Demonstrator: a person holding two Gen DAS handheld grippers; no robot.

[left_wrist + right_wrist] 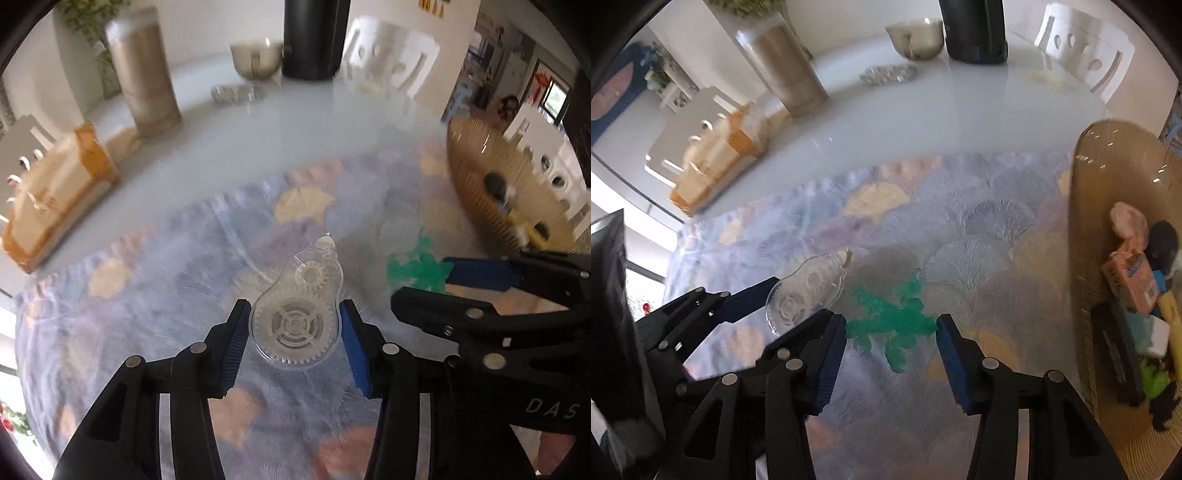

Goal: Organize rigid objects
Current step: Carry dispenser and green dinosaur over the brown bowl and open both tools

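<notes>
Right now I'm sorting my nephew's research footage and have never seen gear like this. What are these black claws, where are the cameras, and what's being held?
These are hand-held two-finger grippers; a person works one in each hand. Each picture comes from a fisheye camera on one gripper, looking along its fingers. The left gripper is closed around a clear correction-tape dispenser. The right gripper is open around a green translucent toy lying on the patterned cloth. A woven tray on the right holds other small items.

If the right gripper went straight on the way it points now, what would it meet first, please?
Most likely the green translucent toy, which lies on the patterned cloth between and just ahead of the right gripper's open fingers; depth is hard to judge.
</notes>
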